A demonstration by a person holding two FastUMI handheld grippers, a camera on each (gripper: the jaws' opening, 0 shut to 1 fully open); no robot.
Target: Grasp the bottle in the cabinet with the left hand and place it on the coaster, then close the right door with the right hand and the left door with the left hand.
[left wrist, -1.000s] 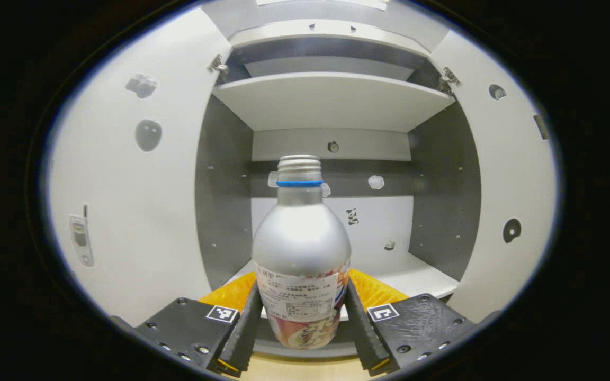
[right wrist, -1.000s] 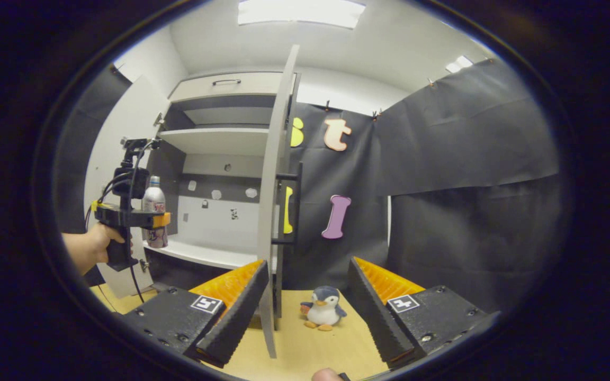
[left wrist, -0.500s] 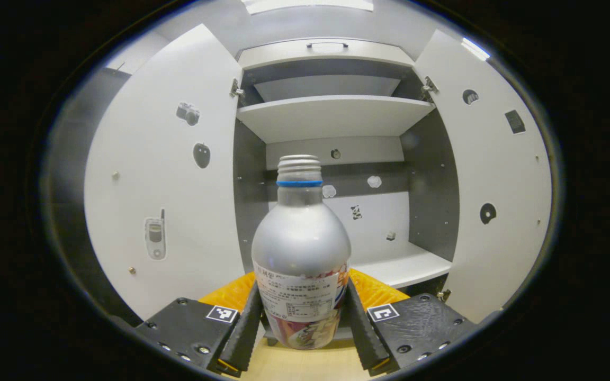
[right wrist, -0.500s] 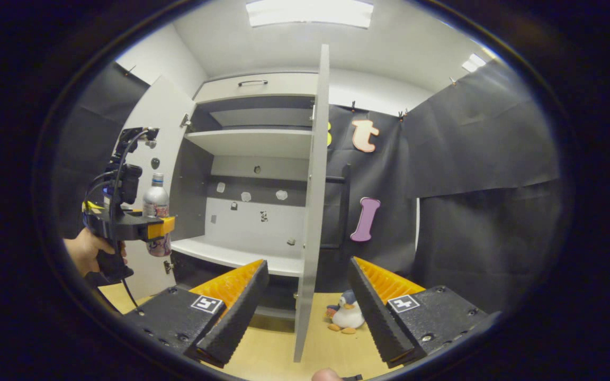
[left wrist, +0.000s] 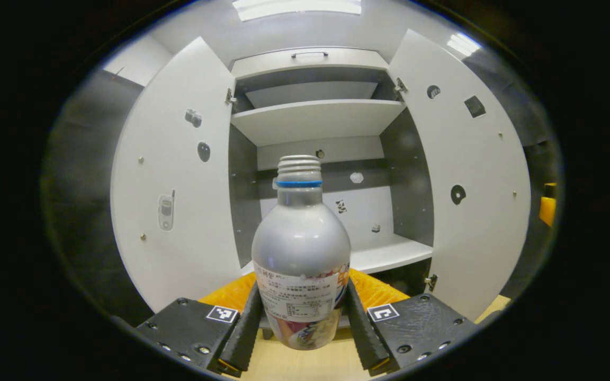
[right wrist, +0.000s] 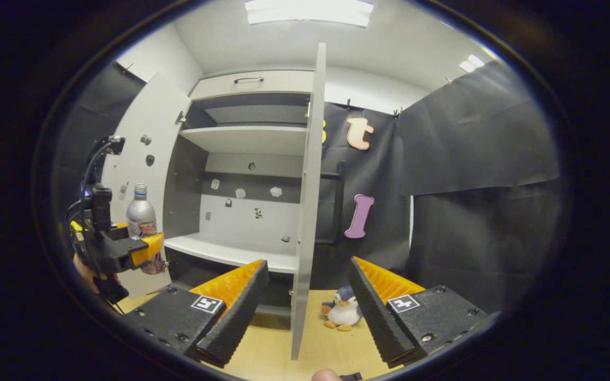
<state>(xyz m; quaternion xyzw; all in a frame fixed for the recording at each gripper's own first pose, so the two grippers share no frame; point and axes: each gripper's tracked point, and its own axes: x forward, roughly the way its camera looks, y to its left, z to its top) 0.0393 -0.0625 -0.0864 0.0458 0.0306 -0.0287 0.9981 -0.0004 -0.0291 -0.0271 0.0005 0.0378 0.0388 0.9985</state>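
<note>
Withdrawn from cabinet [left wrist: 315,119], one bottle [left wrist: 301,254] pinched by left hand-held gripper [left wrist: 302,323], right hand-held gripper [right wrist: 307,301] spread, two doors open

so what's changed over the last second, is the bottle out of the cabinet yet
Yes. The left gripper, shut on the bottle throughout, has drawn back from the cabinet: the bottle was just over the lower shelf and now hangs in front of it, beside the left door. Both doors are open as before, the right gripper stays open and empty, and the toy penguin is still on the table.
</note>
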